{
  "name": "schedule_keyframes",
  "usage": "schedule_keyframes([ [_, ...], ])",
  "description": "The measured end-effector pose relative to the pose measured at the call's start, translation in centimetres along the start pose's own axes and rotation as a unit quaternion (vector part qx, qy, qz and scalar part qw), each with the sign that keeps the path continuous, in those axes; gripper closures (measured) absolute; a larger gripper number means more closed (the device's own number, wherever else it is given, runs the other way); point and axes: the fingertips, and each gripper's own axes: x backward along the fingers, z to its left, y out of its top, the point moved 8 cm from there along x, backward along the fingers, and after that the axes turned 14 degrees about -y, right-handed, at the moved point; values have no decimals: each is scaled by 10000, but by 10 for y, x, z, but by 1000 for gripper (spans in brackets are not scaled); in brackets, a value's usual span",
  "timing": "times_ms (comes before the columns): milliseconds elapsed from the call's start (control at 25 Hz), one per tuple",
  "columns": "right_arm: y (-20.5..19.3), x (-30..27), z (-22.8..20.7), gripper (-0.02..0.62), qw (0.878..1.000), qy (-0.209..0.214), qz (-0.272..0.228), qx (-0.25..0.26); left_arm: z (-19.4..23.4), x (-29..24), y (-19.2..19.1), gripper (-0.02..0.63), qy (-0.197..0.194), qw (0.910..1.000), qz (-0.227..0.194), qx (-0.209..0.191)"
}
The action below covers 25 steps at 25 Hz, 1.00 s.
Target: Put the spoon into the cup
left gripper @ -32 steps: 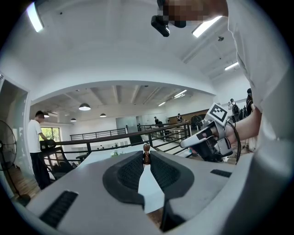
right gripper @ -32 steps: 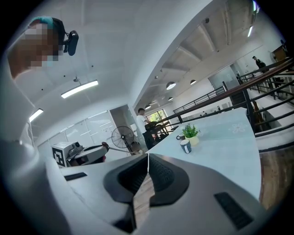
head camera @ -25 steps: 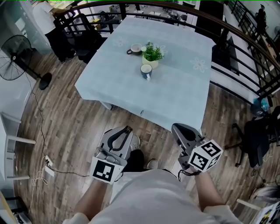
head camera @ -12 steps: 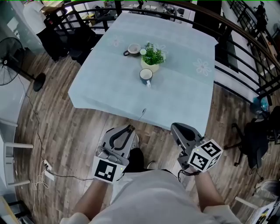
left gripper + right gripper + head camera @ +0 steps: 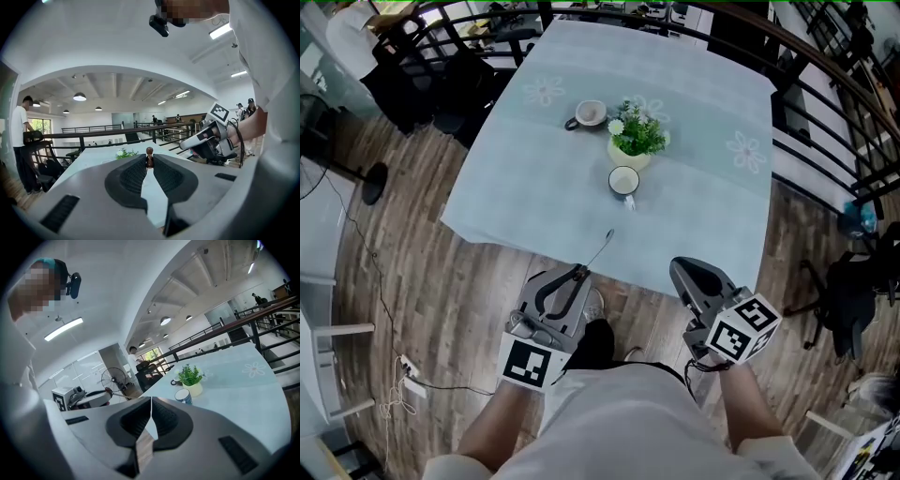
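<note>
A white cup with a dark outside (image 5: 624, 180) stands on the pale blue tablecloth (image 5: 544, 197), just in front of a small potted plant (image 5: 636, 137). My left gripper (image 5: 577, 273) is shut on a thin spoon (image 5: 602, 247), whose free end reaches over the table's near edge. In the left gripper view a brown knob of the spoon (image 5: 149, 152) sticks up between the jaw tips of the left gripper (image 5: 149, 158). My right gripper (image 5: 678, 270) is shut and empty, short of the table. Seen from the right gripper (image 5: 151, 400), the cup (image 5: 183, 395) lies ahead.
A second cup (image 5: 589, 113) sits behind the plant. A black railing (image 5: 825, 103) curves round the table's far and right sides. Dark chairs (image 5: 412, 84) and a fan's base (image 5: 371, 176) stand at the left, and a person in white (image 5: 347, 37) stands beyond them.
Both grippers have come forward toward the table, which now lies closer. The spoon's free end now reaches over the table's near edge. Both pairs of jaws stand as before.
</note>
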Motion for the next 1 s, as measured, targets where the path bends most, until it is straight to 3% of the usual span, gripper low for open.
schedule_keyframes([
  [360, 40, -82, 10, 572, 9997, -215, 108, -62, 97, -19, 5, 546, -282, 9996, 3, 27],
  [1000, 78, -156, 13, 572, 9976, -684, 50, -108, 191, -45, -7, 546, -783, 9968, -43, 125],
])
